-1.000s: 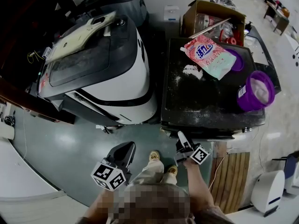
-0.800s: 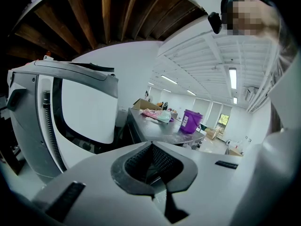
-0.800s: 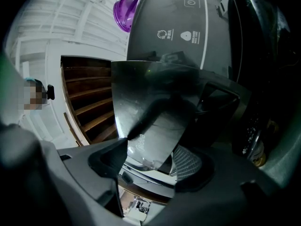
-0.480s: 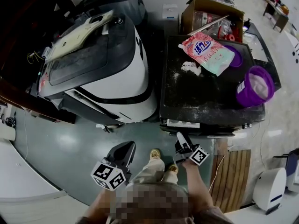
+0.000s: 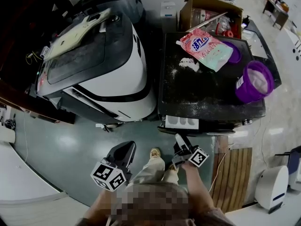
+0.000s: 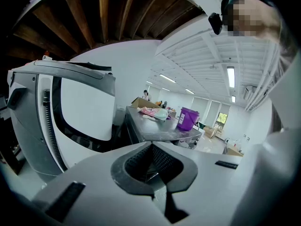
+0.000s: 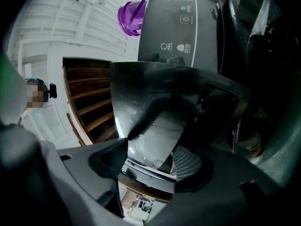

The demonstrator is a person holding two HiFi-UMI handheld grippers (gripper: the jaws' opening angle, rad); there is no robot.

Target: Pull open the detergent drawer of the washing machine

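Observation:
The dark-topped washing machine (image 5: 211, 86) stands at the right in the head view. Its detergent drawer (image 5: 181, 122) sticks out of the front, its white compartments showing. My right gripper (image 5: 179, 138) is just in front of it. The right gripper view shows that gripper (image 7: 155, 161) shut on the drawer's dark front panel (image 7: 155, 102), below the control panel (image 7: 181, 27). My left gripper (image 5: 123, 150) hangs over the floor to the left, away from the machine. In its own view the left gripper (image 6: 153, 166) has its pads together with nothing between them.
A pink detergent bag (image 5: 204, 46), spilled white powder (image 5: 188, 65) and a purple tub (image 5: 254, 81) lie on the washer's top. A cardboard box (image 5: 211, 11) stands behind it. A large white-and-black machine (image 5: 103, 65) stands at the left. The person's shoes (image 5: 155, 153) are on the floor below.
The drawer has slid out of the machine's front, from shut to showing its compartments. My right gripper has drawn back toward the person with it. The left gripper has stayed put.

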